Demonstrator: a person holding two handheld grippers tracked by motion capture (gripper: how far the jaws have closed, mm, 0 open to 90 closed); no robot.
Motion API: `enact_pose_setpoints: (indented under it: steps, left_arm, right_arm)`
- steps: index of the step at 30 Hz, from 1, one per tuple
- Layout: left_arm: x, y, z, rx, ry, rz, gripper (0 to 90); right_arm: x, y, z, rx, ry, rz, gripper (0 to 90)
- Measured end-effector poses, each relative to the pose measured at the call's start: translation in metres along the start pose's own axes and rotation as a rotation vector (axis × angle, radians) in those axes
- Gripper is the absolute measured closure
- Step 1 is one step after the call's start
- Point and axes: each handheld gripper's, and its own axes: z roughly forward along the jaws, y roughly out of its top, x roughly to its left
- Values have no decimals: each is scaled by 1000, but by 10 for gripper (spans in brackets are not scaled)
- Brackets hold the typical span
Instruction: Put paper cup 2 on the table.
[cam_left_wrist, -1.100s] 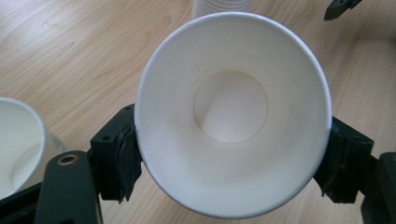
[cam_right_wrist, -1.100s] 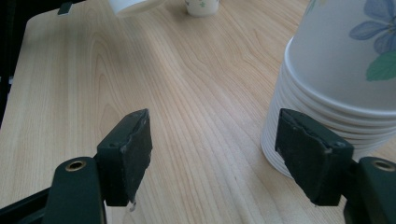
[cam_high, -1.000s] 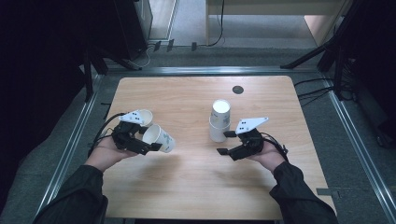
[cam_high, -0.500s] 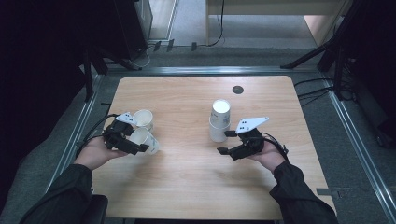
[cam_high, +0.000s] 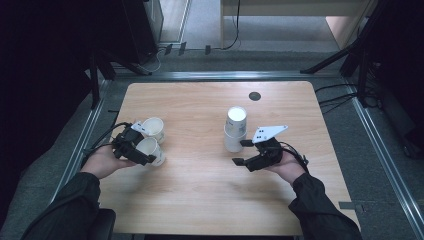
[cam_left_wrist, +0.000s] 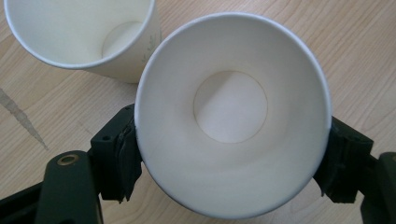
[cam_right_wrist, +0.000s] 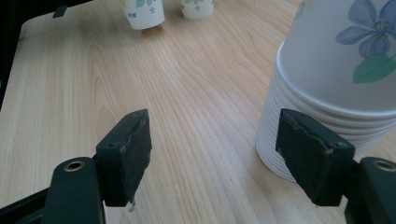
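Note:
My left gripper (cam_high: 136, 151) is shut on a white paper cup (cam_high: 152, 151) near the table's left edge. In the left gripper view the jaws press both sides of this cup (cam_left_wrist: 231, 121), whose open mouth faces the camera. A second cup (cam_high: 154, 129) stands upright just behind it, also seen at top left (cam_left_wrist: 84, 32). A stack of flower-printed cups (cam_high: 235, 129) stands mid-table. My right gripper (cam_high: 240, 152) rests just in front and to the right of the stack, open with nothing between its jaws. The stack (cam_right_wrist: 336, 70) sits close beside its right jaw.
The wooden table (cam_high: 200, 200) has a round black grommet (cam_high: 254, 96) near its far edge. Metal rails run along the floor on both sides. In the right gripper view the two left cups (cam_right_wrist: 144, 11) show far off.
My left gripper has carried its cup to the left and down, bringing it close beside the standing cup. The right gripper and the stack have not moved.

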Motion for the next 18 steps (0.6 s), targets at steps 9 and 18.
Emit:
enact_pose_setpoints:
  steps: [9,18]
  left_arm:
    - [1,2,7,32,24,4,217]
    - [-1,3,11,44,32,11,210]
  right_arm:
    - [0,0,0,-1,1,-4,271]
    - [0,1,0,-3,2,-6,271]
